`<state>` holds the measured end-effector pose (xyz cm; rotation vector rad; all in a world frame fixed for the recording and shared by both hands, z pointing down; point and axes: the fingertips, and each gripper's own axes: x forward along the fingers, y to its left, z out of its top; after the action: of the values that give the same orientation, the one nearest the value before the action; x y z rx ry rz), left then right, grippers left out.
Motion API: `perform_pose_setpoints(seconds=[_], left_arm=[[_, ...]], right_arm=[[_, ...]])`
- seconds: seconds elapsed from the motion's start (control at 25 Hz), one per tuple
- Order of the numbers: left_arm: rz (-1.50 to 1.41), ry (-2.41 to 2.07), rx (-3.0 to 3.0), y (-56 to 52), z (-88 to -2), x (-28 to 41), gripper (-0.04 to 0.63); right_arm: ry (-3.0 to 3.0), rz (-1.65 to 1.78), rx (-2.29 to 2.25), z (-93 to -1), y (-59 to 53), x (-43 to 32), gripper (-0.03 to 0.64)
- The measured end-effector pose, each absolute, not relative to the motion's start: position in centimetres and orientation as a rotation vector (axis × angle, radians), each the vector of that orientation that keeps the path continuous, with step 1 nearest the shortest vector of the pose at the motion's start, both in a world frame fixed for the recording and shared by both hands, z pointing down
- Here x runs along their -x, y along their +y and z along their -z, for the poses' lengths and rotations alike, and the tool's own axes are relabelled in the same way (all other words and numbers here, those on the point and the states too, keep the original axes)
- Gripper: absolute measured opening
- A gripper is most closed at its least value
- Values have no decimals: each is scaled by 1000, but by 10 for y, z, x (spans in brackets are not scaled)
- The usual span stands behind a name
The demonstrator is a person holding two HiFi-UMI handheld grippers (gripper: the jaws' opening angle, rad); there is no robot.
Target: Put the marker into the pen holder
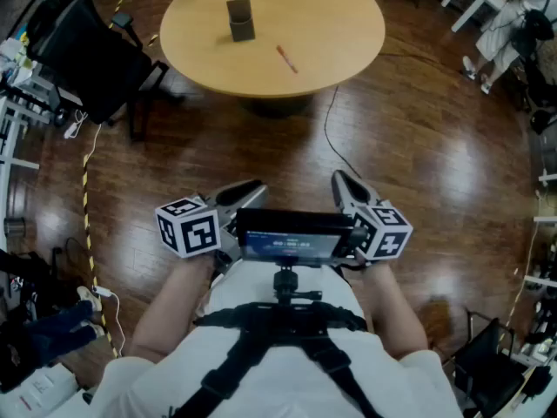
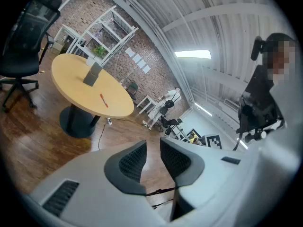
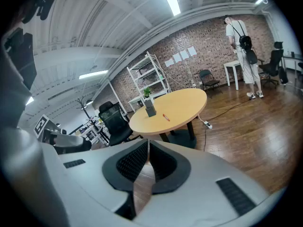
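Wood tabletop (image 1: 339,24): round and pale, well ahead of you; it carries the marker and the pen holder.
Marker (image 1: 286,58): red and slim, lying flat on the tabletop.
Marker axis: in your head view its long axis runs on a diagonal, the far end toward the left and the near end toward the right. You cannot tell which end is the cap.
Marker place: right of the pen holder (image 1: 240,19) and nearer to you, apart from it and outside it.
Pen holder: dark, square-sided, standing upright.
Left gripper (image 2: 153,143): you hold it low by your waist, well short of the tabletop. Its fingers (image 2: 134,161) are released, with a narrow gap that shows only floor.
Right gripper (image 3: 148,143): level with the left one. Its fingers (image 3: 132,162) are clenched tip to tip on nothing.
Writing: each cube (image 1: 189,225) bears black-and-white square patterns. The screen (image 1: 294,238) between your grippers shows lines too small to read.
Floor (image 1: 418,146): dark glossy wood, with a thin cable (image 1: 335,138) trailing from under the tabletop.
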<state>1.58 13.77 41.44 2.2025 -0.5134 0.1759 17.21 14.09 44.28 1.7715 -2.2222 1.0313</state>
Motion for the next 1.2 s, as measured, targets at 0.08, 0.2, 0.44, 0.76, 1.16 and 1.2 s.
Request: perform_pose_setpoints(seconds=[0.08, 0.2, 0.44, 0.76, 1.16, 1.2], left_arm=[[-179, -521, -2200, 140, -414, -22, 98], [-192, -540, -2195, 143, -415, -32, 98], [-178, -578, -2184, 145, -417, -51, 98], [-199, -606, -2166, 141, -420, -51, 98], [-176, -563, -2152, 78, -435, -31, 98], [-180, -557, -2153, 67, -436, -29, 98]], right_arm=[[-2228, -1037, -1760, -441, 142, -177, 21], [-2229, -1040, -1744, -442, 144, -187, 21], [-2225, -1036, -1721, -449, 144, -210, 21], [-2237, -1068, -1677, -455, 135, -208, 21], [-2213, -1063, -1663, -469, 75, -186, 43], [-2206, -1066, -1669, -471, 64, -184, 43]])
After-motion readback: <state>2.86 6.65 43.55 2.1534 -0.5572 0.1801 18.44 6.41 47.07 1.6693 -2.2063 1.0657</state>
